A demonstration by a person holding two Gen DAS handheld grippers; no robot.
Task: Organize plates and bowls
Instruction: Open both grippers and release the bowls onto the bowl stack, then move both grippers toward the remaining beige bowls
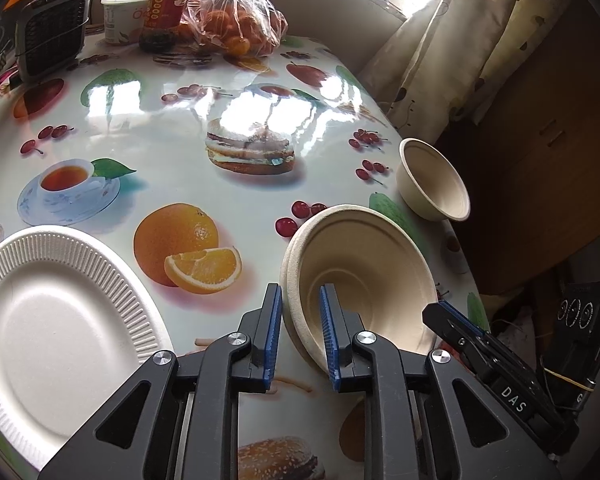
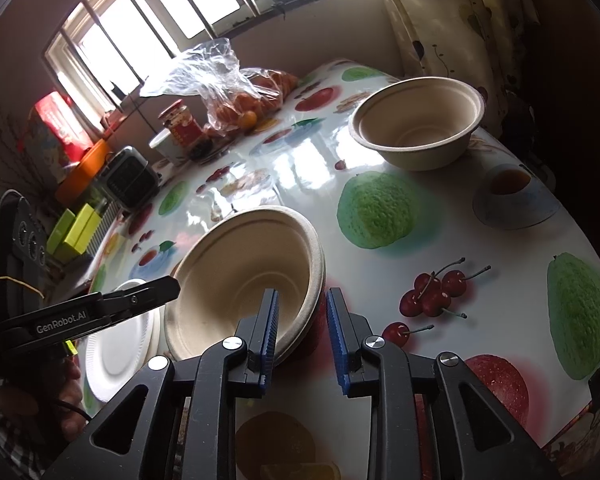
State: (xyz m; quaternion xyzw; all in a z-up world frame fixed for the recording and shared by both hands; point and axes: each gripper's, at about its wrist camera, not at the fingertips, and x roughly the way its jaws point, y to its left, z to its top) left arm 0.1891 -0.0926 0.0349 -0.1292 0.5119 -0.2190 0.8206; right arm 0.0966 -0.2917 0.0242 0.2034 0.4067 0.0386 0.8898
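Note:
Two beige paper bowls, nested and tilted, [image 1: 364, 268] [image 2: 240, 276] sit on the fruit-print table between both grippers. My left gripper [image 1: 300, 290] is open and straddles the pair's left rim, one pad inside and one outside, with a small gap on each side. On the opposite rim, my right gripper [image 2: 302, 293] is open in the same way. A single beige bowl [image 1: 436, 184] [image 2: 418, 124] stands upright further back near the table's edge. To the left of the nested bowls lies a white ribbed paper plate [image 1: 60, 320] [image 2: 116, 344].
At the table's far end are a clear bag of oranges [image 1: 236, 20] [image 2: 236, 96], a red-lidded jar [image 1: 166, 8], a white tub [image 1: 122, 16] and a small grey heater [image 1: 52, 28]. A curtain [image 1: 460, 52] hangs past the table's right edge [image 1: 456, 240].

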